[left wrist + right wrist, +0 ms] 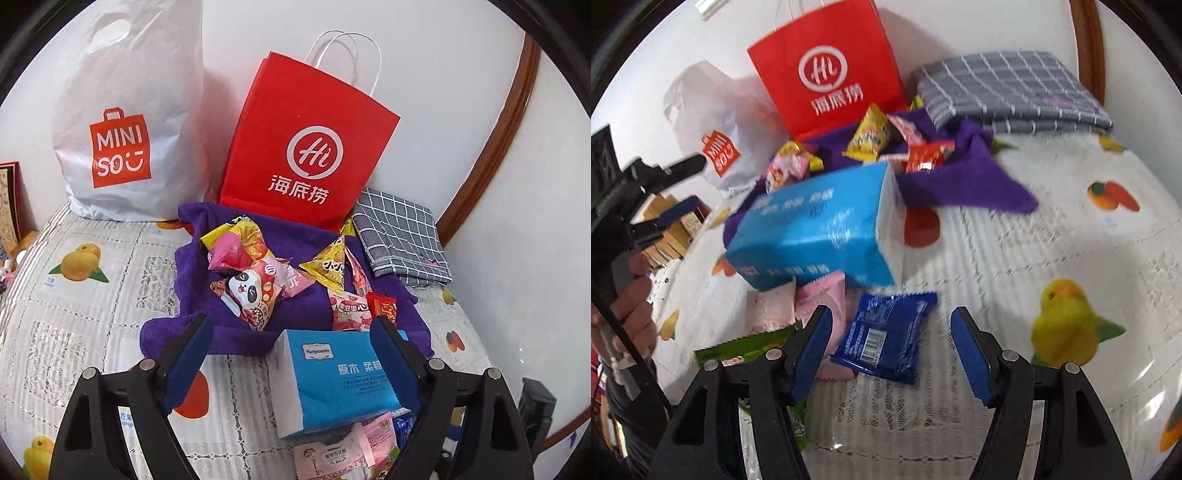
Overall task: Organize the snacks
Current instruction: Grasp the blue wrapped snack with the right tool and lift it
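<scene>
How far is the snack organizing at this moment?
Nothing looks sorted yet. Snack packets lie loose on the purple cloth, and the pink packets and the dark blue packet lie by the blue tissue pack. The left gripper and the right gripper are open, holding nothing; the right hovers at the dark blue packet. Everything remains.

Left gripper (pixel 291 343) jaws apart, blue tissue pack (pixel 332 380) between, snacks (pixel 255 284) on purple towel (pixel 192 325)
</scene>
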